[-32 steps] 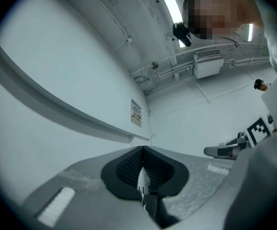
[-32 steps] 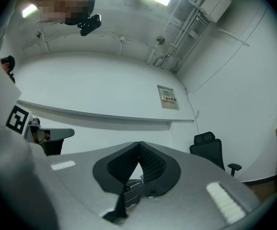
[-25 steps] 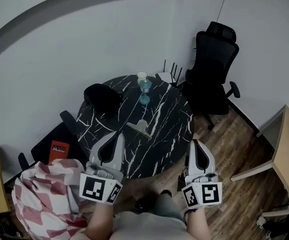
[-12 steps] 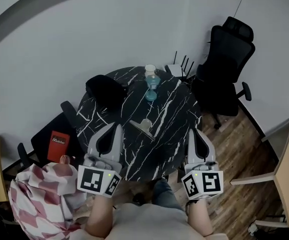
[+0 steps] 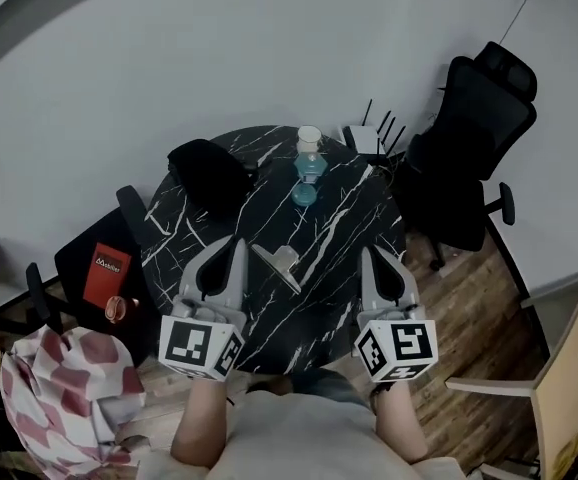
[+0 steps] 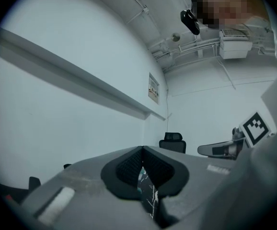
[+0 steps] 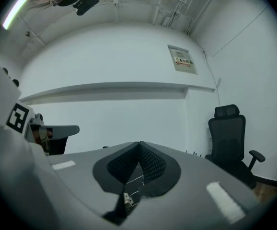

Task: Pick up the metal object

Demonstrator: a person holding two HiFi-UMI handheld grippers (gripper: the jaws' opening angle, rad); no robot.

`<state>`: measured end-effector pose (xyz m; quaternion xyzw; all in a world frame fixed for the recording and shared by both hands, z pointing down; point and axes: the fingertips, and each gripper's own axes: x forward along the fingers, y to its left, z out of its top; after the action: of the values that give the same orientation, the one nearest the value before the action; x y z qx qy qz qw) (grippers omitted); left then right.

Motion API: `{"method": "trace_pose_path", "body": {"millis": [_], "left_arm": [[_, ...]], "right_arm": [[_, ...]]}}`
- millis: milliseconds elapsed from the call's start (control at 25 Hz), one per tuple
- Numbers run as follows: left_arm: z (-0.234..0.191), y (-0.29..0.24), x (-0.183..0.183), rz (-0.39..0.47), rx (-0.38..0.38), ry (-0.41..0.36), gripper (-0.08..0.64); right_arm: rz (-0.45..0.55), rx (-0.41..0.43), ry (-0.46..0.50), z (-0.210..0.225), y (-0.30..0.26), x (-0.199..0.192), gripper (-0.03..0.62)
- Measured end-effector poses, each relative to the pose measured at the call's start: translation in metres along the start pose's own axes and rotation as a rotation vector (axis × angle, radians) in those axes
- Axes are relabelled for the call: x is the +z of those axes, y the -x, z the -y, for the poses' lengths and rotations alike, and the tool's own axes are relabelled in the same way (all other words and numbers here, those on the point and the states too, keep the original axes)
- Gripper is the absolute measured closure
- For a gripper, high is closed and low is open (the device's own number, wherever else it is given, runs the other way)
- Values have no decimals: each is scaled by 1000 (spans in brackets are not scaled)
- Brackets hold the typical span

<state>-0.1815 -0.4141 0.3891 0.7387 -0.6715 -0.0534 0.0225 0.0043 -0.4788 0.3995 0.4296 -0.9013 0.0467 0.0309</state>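
The metal object (image 5: 280,263), a flat silvery piece, lies on the near half of the round black marble table (image 5: 344,248). My left gripper (image 5: 237,245) is shut and empty, its tips just left of the metal object over the table's near edge. My right gripper (image 5: 369,252) is also shut and empty, further off to the object's right. In the left gripper view the pads of the left gripper (image 6: 141,150) meet, with a sliver of marble below them. In the right gripper view the right gripper (image 7: 139,143) has its pads together too.
On the table's far side stand a water bottle (image 5: 309,143), a teal cup (image 5: 305,194), a black bag (image 5: 209,173) and a router (image 5: 369,138). A black office chair (image 5: 479,148) stands at the right. A chair with a red book (image 5: 104,268) and a checked cloth (image 5: 54,388) are at the left.
Both grippers have moved forward, toward the table and the metal object, and the right one has come inward. The head view has shifted. Both jaws stayed shut.
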Motion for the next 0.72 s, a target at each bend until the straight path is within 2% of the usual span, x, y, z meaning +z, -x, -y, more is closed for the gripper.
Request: {"method": "trace_pose_path", "body": {"millis": [200,400,600,640,720], "left_arm": [[0,-18,-46,-118,16,-10,560],[-1,-26,-93,-245,32,12,560],[4,-36,-135,-351,2,14,560],[7,-39,-144,-374,-11,13,555],[11,-44,-162,-431,-41,4,484]], "right_arm": [[-107,74,-17,7,-26,-39,591],[-182,129,-31,9,-45,-68,591],[-234,171,-45,13,-58,-88,591],[-243,177,-47,15,-60,-91,591],[-259,187,-53,18,-63,-96,591]]}}
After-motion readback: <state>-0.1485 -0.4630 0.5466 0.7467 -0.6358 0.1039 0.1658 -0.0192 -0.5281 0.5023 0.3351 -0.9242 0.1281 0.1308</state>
